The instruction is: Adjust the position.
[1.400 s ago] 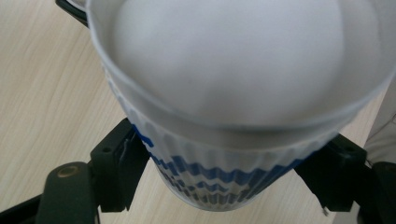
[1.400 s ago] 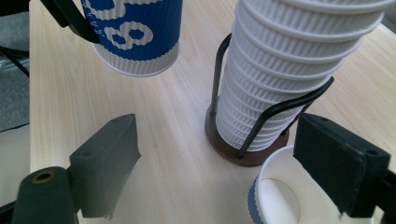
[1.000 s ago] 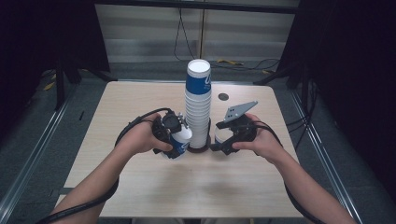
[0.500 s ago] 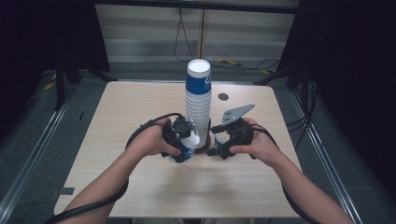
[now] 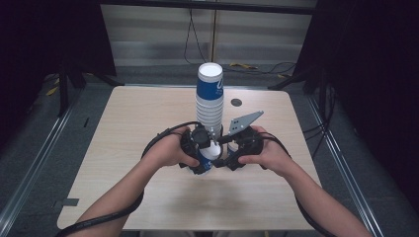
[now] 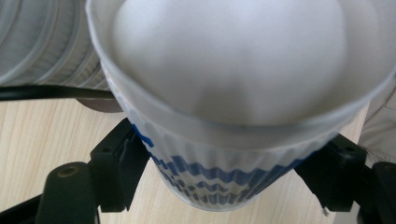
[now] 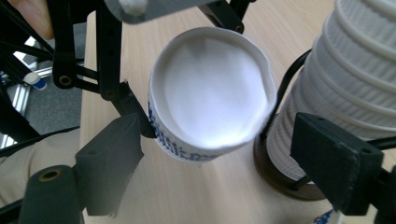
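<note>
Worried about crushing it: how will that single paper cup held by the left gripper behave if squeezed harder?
The paper cup probably dents easily: its rim already looks slightly out of round. It seems light, being thin-walled and empty. Its ribbed side between the left gripper pads likely resists slipping.

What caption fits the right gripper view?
Left gripper holds a paper cup beside the cup stack, between the right gripper's closing jaws.

A white paper cup (image 6: 224, 116) with blue ribbed pattern lies tipped, open mouth showing, at frame centre just before the tall upright cup stack (image 5: 209, 101)
</note>
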`<state>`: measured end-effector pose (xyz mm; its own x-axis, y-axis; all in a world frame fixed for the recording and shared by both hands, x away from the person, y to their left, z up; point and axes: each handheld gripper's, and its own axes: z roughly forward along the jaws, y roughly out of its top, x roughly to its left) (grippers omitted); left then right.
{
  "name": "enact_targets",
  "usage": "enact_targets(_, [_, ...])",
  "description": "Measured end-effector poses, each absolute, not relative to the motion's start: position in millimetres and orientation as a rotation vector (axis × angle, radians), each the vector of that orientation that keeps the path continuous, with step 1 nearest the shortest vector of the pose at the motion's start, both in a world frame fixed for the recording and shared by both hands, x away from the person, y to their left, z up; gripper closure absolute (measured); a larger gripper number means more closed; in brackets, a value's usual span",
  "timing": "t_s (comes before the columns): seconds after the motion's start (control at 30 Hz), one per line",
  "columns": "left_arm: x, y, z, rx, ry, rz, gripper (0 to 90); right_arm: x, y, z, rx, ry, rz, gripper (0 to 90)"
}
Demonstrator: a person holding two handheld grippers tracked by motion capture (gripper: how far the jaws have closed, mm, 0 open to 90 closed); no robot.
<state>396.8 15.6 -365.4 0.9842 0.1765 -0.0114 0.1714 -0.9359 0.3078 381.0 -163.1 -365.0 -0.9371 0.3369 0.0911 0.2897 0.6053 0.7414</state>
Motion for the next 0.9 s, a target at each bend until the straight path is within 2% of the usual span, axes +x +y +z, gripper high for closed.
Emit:
enact_targets(0.3, [395.2, 11.9, -366.3, 2.814, 0.212, 0.046, 23.4, 381.6, -160.0, -368.4, 0.506, 2.788, 1.24, 28.4])
enact_targets(0.8, [399.1, 25.8, -369.2, 2.684, 0.265, 0.038, 20.6, 382.1, -165.1, -366.1, 0.536, 2.759, 1.263, 30.5])
enact_targets(0.9, [400.2, 31.4, -371.9, 2.66, 0.305, 0.027, 15.9, 382.8, -167.0, -364.3, 0.539, 2.751, 1.274, 30.5])
